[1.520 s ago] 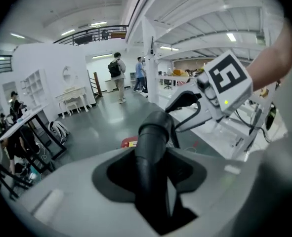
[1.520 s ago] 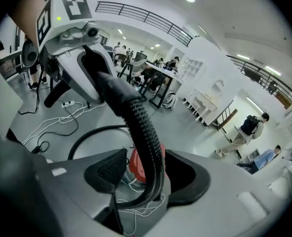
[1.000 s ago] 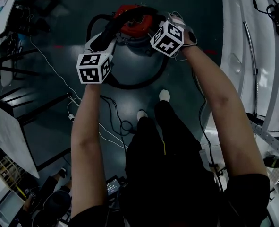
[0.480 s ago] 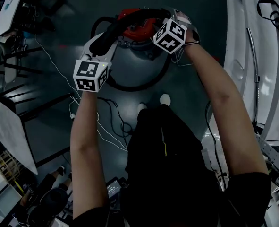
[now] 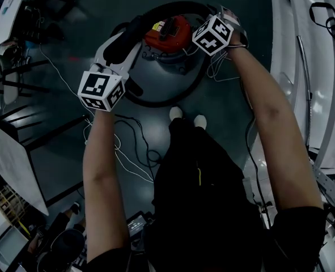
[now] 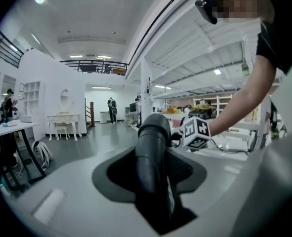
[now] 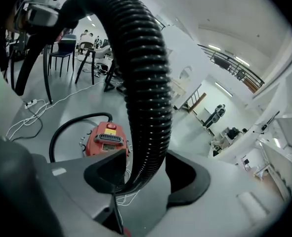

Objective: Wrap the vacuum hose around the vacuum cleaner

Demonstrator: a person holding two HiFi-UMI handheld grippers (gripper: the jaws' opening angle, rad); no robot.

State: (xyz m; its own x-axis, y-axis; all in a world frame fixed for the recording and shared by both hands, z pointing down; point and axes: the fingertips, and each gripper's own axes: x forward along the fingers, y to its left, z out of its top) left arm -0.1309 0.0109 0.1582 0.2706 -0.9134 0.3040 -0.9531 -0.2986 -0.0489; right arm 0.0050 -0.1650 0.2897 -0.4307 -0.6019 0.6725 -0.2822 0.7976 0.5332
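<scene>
The vacuum cleaner (image 5: 168, 34), with a red top on a grey drum, stands on the floor ahead of me; the right gripper view also shows the vacuum cleaner (image 7: 106, 138). Its black ribbed hose (image 5: 176, 5) arcs above it from one gripper to the other. My left gripper (image 5: 122, 41) is shut on the hose's smooth black end (image 6: 150, 147). My right gripper (image 5: 211, 17) has just been closing a little, but it is open around the ribbed hose (image 7: 146, 93), which leans on one pad with a gap at the other. A lower hose loop (image 5: 156, 102) lies round the drum.
White cables (image 5: 127, 154) trail over the dark floor beside my shoes (image 5: 185, 117). Chair and table legs (image 5: 20, 81) crowd the left. A long white bench (image 5: 303, 67) runs down the right side.
Both grippers have lifted the hose up and beyond the vacuum, uncovering its red top. The left gripper rose and drifted left. My shoes have stepped closer to the drum.
</scene>
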